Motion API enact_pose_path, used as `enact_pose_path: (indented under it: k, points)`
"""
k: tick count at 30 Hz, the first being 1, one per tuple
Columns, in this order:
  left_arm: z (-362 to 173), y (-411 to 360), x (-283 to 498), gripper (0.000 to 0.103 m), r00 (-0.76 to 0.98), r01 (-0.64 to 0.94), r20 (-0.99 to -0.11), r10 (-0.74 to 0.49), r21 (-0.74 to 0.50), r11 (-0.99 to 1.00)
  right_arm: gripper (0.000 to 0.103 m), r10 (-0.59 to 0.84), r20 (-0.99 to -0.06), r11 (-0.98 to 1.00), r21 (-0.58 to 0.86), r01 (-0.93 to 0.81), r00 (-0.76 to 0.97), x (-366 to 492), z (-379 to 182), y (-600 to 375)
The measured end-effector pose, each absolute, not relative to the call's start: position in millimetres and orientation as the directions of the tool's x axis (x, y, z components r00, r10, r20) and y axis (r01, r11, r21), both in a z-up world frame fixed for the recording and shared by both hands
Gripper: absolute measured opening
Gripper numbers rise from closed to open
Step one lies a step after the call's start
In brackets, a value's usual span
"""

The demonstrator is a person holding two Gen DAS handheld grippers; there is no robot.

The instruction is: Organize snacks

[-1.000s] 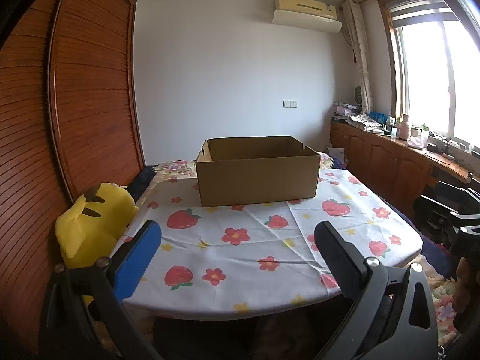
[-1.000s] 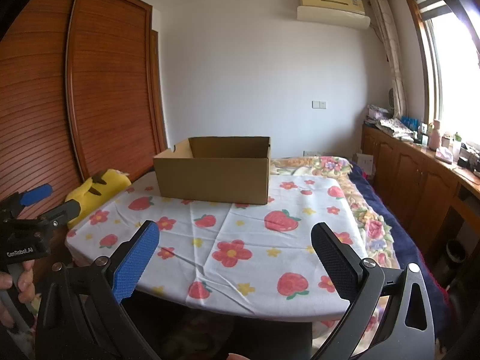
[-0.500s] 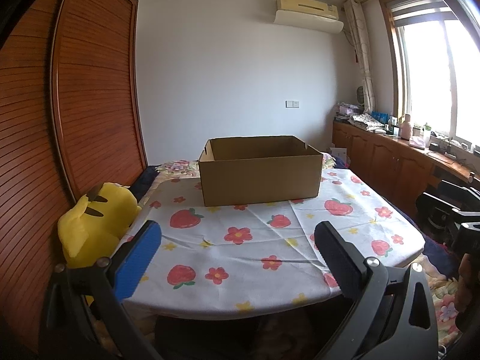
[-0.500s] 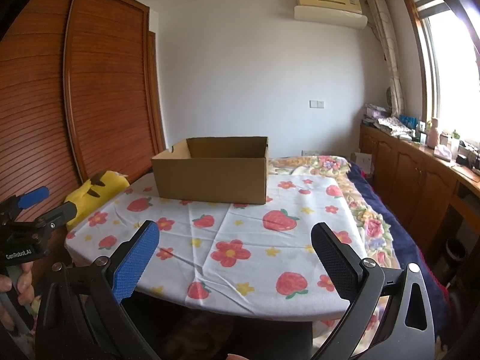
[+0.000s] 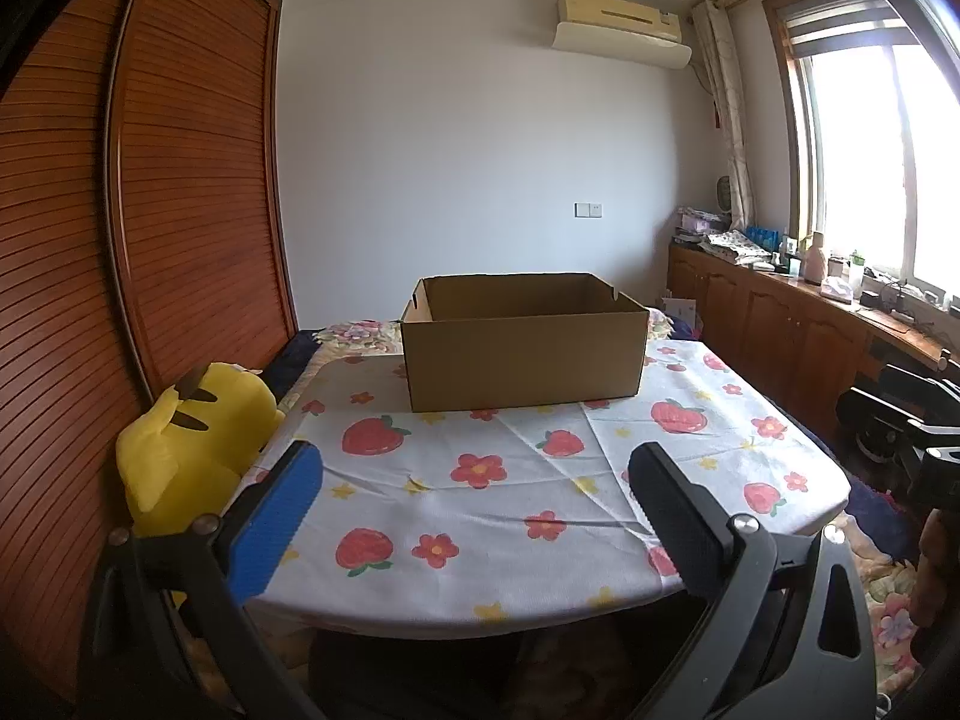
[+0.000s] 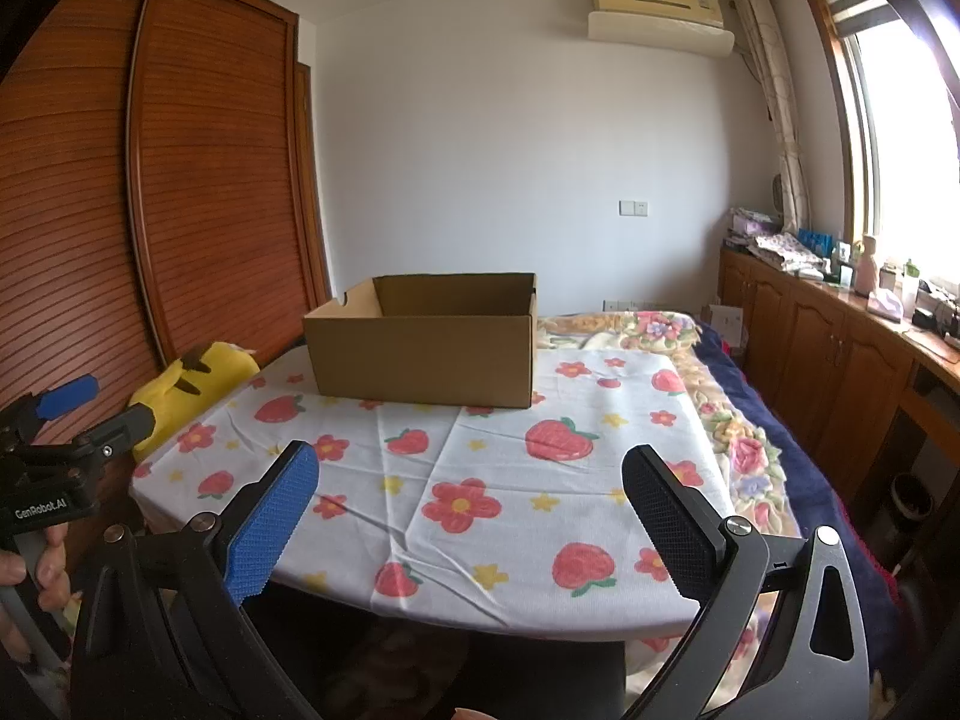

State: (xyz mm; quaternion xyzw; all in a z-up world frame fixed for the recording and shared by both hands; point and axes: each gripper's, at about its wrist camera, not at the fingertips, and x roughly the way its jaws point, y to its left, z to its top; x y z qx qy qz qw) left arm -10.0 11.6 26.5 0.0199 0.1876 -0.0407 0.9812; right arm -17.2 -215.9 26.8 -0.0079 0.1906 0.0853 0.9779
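An open brown cardboard box (image 5: pixel 522 360) stands at the far side of a table covered with a white strawberry-and-flower cloth (image 5: pixel 510 498); it also shows in the right wrist view (image 6: pixel 423 360). No snacks are in view; the box's inside floor is hidden. My left gripper (image 5: pixel 474 474) is open and empty, held off the table's near edge. My right gripper (image 6: pixel 471 474) is open and empty, also short of the near edge. The left gripper also shows at the left of the right wrist view (image 6: pixel 90 405), open.
A yellow plush toy (image 5: pixel 192 444) sits at the table's left by a wooden slatted wardrobe (image 5: pixel 150 240). A bed with a floral quilt (image 6: pixel 720 408) lies right of the table. Wooden cabinets with bottles (image 6: pixel 840 336) run under the window.
Both grippers have drifted slightly, so the box and table sit a little lower and to the right in the left wrist view. Both stay open and empty.
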Motion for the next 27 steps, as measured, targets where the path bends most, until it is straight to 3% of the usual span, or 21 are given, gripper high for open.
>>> enact_pose_path:
  k: [27]
  points:
    - [30.5, 11.2, -12.3, 0.103, 0.93, 0.089, -0.36, -0.076, 0.018, 0.996, 0.103, 0.164, -0.374, 0.985, 0.017, -0.17, 0.913, -17.1, 27.2, -215.7]
